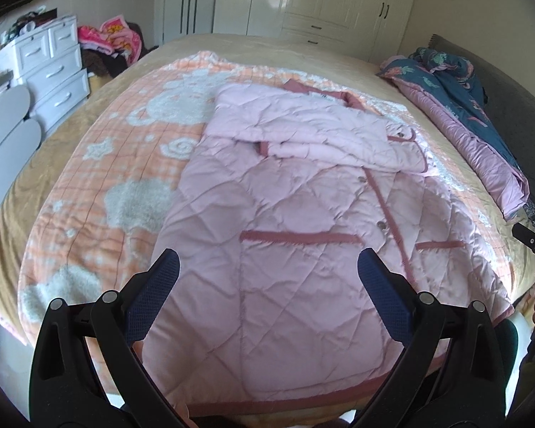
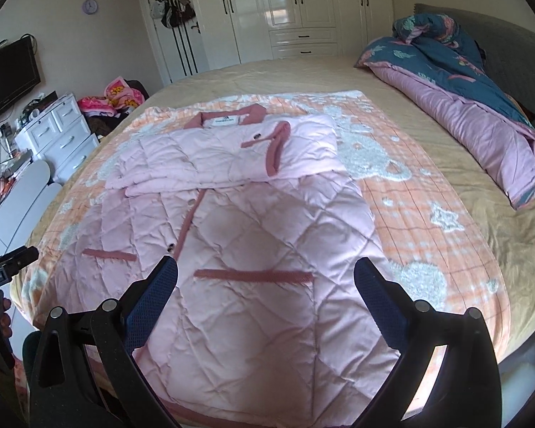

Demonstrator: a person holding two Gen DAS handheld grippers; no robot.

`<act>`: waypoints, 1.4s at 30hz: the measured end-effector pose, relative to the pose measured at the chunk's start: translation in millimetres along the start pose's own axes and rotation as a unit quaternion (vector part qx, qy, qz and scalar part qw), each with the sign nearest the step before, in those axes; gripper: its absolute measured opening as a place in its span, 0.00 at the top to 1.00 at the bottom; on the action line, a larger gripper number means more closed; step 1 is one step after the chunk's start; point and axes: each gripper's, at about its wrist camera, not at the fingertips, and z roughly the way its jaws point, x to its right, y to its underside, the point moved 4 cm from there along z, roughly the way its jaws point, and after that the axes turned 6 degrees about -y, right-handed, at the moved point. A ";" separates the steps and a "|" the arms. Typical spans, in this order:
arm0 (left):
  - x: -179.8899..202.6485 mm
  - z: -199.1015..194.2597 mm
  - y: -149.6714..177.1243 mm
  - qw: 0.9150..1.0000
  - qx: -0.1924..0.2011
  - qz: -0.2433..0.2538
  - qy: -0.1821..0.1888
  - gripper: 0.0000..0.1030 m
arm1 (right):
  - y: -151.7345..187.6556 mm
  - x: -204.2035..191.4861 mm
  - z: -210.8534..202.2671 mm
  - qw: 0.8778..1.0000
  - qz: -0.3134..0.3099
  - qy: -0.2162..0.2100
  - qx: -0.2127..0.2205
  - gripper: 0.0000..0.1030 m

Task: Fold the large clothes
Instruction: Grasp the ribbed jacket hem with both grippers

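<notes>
A pink quilted coat [image 1: 285,221] with darker pink trim lies flat on the bed, collar at the far end, hem nearest me. Both sleeves are folded across its chest. It also shows in the right wrist view [image 2: 239,235]. My left gripper [image 1: 267,267] is open and empty, hovering above the coat's lower left part near the hem. My right gripper [image 2: 265,274] is open and empty, hovering above the coat's lower right part. The left gripper's body [image 2: 7,267] shows at the left edge of the right wrist view; the right gripper's body [image 1: 531,240] shows at the right edge of the left wrist view.
The coat rests on an orange and white blanket [image 1: 125,164] over a tan bed cover [image 2: 428,100]. A rolled blue and pink quilt [image 2: 474,107] lies at the bed's right side. White drawers [image 1: 50,71] and a clothes pile [image 1: 114,39] stand left; wardrobes [image 2: 303,10] stand behind.
</notes>
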 end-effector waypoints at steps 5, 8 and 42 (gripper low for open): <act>-25.2 5.8 16.5 1.000 -0.019 -0.015 -0.009 0.09 | 8.4 7.8 1.7 1.000 0.002 0.004 -0.009 0.04; -42.9 9.0 26.7 0.999 -0.033 -0.029 -0.005 0.09 | 14.0 11.2 3.0 1.000 0.000 0.006 -0.016 0.04; -50.8 57.3 79.1 0.989 -0.138 -0.022 0.040 0.36 | 105.2 94.1 22.0 0.978 0.083 0.000 -0.193 0.04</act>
